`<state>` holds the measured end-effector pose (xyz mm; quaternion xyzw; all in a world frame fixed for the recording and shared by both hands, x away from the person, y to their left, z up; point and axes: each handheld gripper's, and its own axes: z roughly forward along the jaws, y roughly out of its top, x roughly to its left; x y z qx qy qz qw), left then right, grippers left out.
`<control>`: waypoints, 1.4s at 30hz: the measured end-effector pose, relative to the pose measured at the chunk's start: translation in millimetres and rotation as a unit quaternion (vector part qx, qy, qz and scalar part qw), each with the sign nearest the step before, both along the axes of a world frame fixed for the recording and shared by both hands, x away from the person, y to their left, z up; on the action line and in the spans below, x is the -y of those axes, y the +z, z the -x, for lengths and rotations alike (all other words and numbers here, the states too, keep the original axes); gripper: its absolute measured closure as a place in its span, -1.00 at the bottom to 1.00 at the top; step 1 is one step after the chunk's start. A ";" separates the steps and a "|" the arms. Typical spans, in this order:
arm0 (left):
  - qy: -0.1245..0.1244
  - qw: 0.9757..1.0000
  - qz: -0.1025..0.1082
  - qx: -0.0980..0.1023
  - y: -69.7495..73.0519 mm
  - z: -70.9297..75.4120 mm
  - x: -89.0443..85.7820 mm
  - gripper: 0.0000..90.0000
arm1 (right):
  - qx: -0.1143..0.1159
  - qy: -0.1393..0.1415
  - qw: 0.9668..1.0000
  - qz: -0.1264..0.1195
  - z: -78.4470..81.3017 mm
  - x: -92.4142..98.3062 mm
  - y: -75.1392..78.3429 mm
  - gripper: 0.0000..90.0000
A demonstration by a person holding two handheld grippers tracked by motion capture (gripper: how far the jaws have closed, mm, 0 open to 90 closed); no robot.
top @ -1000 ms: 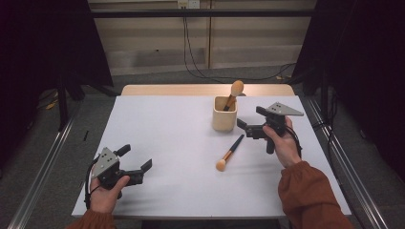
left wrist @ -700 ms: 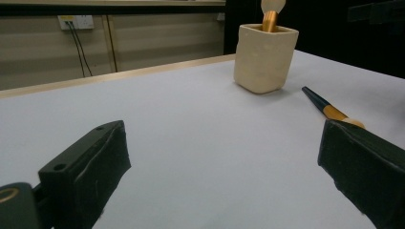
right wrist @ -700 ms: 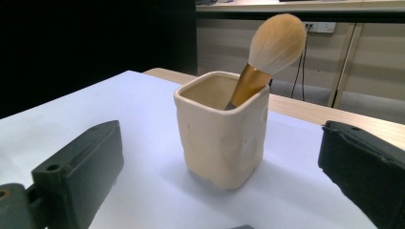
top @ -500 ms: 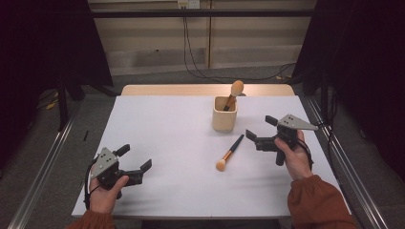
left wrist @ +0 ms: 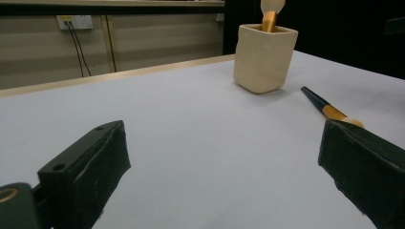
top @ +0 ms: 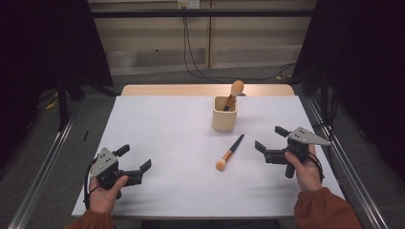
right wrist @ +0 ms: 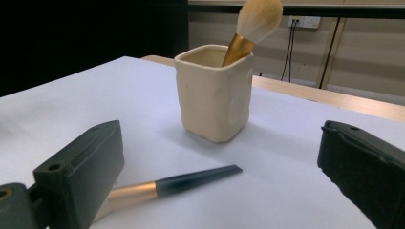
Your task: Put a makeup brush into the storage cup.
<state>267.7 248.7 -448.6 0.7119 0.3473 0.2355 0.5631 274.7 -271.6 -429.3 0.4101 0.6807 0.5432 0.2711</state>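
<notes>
My right gripper [top: 270,142] has its jaws spread wide with nothing between them, low over the white bench [top: 167,133]. Just left of them lies the makeup brush [top: 229,152], flat, bristles nearest me. Beyond it stands the cream cup [top: 224,114] holding a second brush [top: 233,92]. My left gripper [top: 134,158], near left, is spread wide too.

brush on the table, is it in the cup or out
Out: the loose makeup brush lies flat on the table, apart from the cup.
</notes>
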 end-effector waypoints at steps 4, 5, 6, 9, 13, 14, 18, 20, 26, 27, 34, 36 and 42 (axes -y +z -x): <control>0.003 1.000 -0.001 0.001 1.2 1.9 1.1 -0.93 | 0.001 -0.007 1.000 0.009 11.0 5.4 -5.8 -0.97; 0.003 1.000 -0.002 0.001 1.3 2.5 1.3 -0.93 | -0.001 -0.007 1.000 0.009 14.8 7.3 -8.1 -0.97; 0.004 1.000 -0.004 0.001 1.5 3.4 1.2 -0.93 | -0.002 -0.008 1.000 0.012 17.2 8.7 -9.5 -0.97; 0.006 1.000 0.000 0.003 2.4 6.6 1.6 -0.93 | -0.003 -0.017 1.000 0.011 26.5 12.6 -14.4 -0.98; 0.004 1.000 -0.002 0.004 2.9 9.8 0.7 -0.93 | -0.010 -0.029 0.999 0.009 38.2 18.4 -17.7 -0.98; 0.005 1.000 -0.002 0.004 3.0 9.9 0.2 -0.93 | -0.010 -0.032 0.999 0.009 41.5 20.6 -18.5 -0.99; 0.006 1.000 -0.001 0.002 2.5 9.6 -0.4 -0.93 | -0.022 -0.041 0.999 0.001 50.7 26.4 -23.0 -1.00; 0.006 1.000 -0.004 0.001 2.2 9.7 0.1 -0.93 | -0.022 -0.044 0.999 0.000 55.1 28.3 -23.6 -1.00; 0.006 1.000 -0.001 0.002 2.7 7.9 0.8 -0.93 | -0.014 -0.040 0.999 -0.001 57.3 30.2 -23.7 -1.00; 0.005 1.000 -0.002 0.002 2.6 7.7 1.1 -0.93 | -0.015 -0.038 0.999 -0.002 56.9 30.1 -23.9 -1.00; 0.008 1.000 0.001 -0.005 0.0 5.1 -1.6 -0.92 | -0.016 -0.037 0.999 -0.014 53.7 28.4 -23.1 -1.00; 0.008 1.000 0.003 -0.004 -0.1 4.7 -2.7 -0.92 | -0.015 -0.034 0.999 -0.016 51.5 26.8 -23.2 -1.00; 0.011 1.000 0.002 -0.004 -0.4 5.7 -4.7 -0.92 | -0.006 -0.027 1.000 -0.011 48.3 19.6 -20.9 -0.98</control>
